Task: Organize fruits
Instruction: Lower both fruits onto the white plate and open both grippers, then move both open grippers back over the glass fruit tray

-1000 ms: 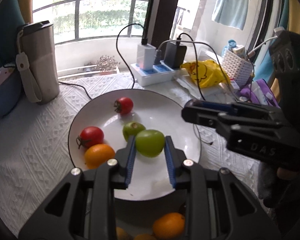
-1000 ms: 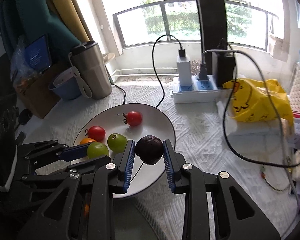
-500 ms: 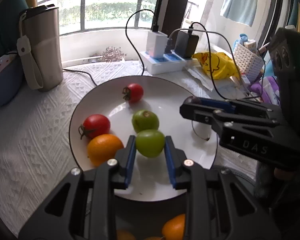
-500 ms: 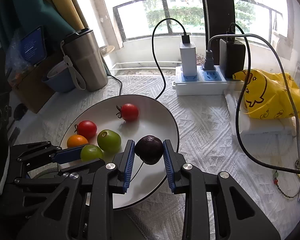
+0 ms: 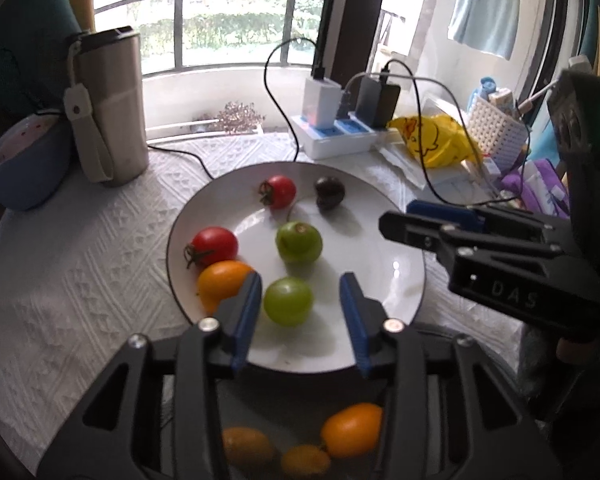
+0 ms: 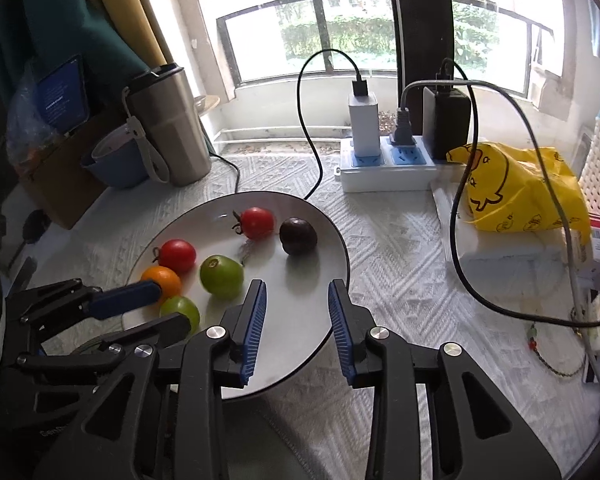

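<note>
L tongs (image 5: 299,310) apart, straddling green fruit (image 5: 288,301) on plate (image 5: 396,312), not gripping. Loose orange fruits (image 5: 351,429) lie directly beneath L tongs, nearest. R tongs (image 6: 296,316) apart, empty; dark fruit (image 6: 298,236) ahead.

Both tools let go within the last second. The left tool (image 5: 300,308), which a second ago and half a second ago pinched the light green fruit (image 5: 288,301), now has its blue pads spread wide; the fruit lies on the white plate (image 5: 396,248) between them, nearer the left pad and apart from the right one. The right tool (image 6: 296,312), clamped on the dark purple fruit (image 6: 298,236) until half a second ago, now stands parted with nothing between its pads. That fruit rests on the plate's far side, just beside the farther red tomato (image 6: 257,222).
</note>
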Demonstrator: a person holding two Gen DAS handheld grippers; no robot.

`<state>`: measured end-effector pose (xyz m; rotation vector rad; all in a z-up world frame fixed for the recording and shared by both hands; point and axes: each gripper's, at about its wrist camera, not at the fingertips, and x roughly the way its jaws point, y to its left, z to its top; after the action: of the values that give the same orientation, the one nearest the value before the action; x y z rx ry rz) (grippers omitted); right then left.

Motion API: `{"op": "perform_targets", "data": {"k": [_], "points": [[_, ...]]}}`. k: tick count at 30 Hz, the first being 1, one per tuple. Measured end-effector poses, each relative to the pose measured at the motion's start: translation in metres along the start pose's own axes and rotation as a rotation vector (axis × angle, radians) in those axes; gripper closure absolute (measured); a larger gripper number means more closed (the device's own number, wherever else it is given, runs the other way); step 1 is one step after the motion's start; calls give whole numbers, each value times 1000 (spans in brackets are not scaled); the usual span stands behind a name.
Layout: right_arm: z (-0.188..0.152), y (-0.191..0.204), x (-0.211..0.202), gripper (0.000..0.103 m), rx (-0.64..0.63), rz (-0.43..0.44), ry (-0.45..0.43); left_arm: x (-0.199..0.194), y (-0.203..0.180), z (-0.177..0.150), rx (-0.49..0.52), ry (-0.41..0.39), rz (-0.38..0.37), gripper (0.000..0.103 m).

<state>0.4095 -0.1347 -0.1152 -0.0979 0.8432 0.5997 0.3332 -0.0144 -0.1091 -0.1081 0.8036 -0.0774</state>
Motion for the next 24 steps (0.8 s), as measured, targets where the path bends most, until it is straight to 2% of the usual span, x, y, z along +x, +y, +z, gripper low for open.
{"op": "perform_targets", "data": {"k": [17, 19, 21, 24], "points": [[-17, 33, -70, 65, -28, -18, -70, -73, -2, -12, 2, -112, 51, 56], [-20, 36, -80, 65, -31, -24, -83, -81, -3, -16, 6, -121, 52, 50], [-23, 40, -89, 64, -38, -30, -93, -87, -4, -20, 13, -128, 54, 33], [-26, 46, -97, 64, -43, -36, -106, -97, -11, -27, 58, -144, 78, 27]]}}
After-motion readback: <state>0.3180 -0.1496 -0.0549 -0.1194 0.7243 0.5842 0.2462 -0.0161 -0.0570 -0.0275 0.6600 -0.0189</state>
